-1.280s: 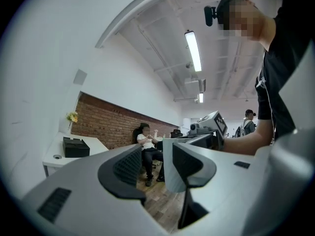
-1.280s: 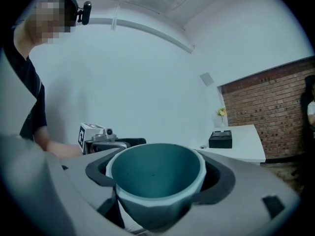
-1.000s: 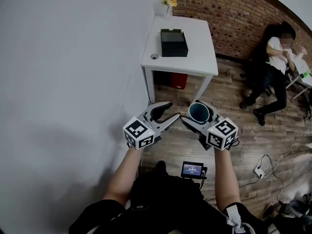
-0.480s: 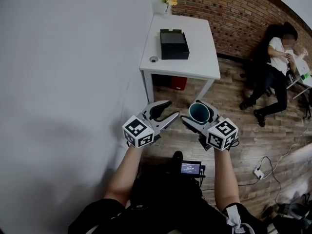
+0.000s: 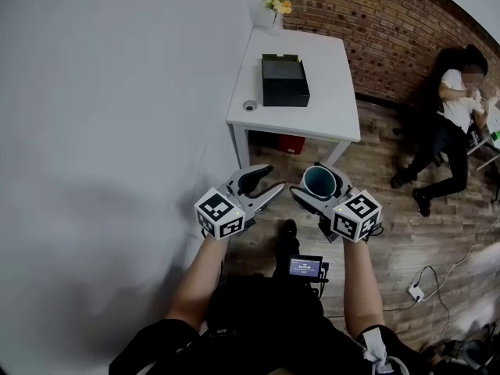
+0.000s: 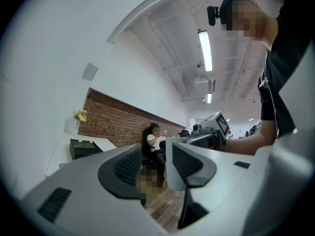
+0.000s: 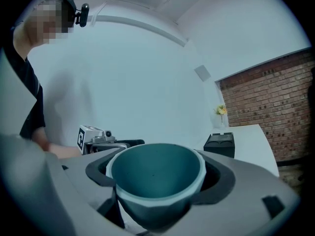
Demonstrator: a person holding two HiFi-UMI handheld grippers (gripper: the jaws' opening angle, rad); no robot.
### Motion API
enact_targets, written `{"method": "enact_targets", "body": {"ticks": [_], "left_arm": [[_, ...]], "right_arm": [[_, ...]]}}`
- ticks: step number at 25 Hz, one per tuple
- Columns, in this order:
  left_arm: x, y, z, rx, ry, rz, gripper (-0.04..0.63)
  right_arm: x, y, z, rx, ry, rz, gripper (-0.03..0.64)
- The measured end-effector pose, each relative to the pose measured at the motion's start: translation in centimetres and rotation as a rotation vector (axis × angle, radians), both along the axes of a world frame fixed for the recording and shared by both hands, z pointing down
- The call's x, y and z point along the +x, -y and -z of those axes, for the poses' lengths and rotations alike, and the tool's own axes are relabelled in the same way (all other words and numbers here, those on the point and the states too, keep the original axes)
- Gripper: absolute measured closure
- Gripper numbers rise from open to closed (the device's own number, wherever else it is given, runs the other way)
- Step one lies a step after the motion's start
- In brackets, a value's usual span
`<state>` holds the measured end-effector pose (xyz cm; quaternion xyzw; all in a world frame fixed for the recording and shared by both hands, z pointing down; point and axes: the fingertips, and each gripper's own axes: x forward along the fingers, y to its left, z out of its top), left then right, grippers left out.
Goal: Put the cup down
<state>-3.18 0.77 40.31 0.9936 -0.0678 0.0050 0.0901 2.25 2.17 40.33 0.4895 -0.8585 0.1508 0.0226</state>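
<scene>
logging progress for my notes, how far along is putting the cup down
Done: the round teal cup with a pale rim is clamped upright and empty in the jaws of the right gripper. In hand: it hangs over the wooden floor, short of the white table that holds a black box. Left: reach a surface, probably that table, lower the cup and open the jaws. The left gripper is open and empty.

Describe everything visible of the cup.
The cup is teal inside with a paler rim and faceted outer wall, looks matte, and is empty. It sits mouth up, clamped in the right claw, in the air over the wooden floor, short of the white table. Nothing else touches it.
</scene>
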Motion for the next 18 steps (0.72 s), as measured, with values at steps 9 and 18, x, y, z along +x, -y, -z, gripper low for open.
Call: {"method": "enact_targets", "body": {"ticks": [9, 18], "left_arm": [[3.9, 5.7, -0.3, -0.004, 0.018, 0.033, 0.394], [8.5, 12.7, -0.6, -0.007, 0.027, 0.078, 0.394]], "right_arm": [[4.4, 5.8, -0.2, -0.003, 0.018, 0.023, 0.189], [9.2, 12.8, -0.1, 0.002, 0.027, 0.062, 0.189]]}}
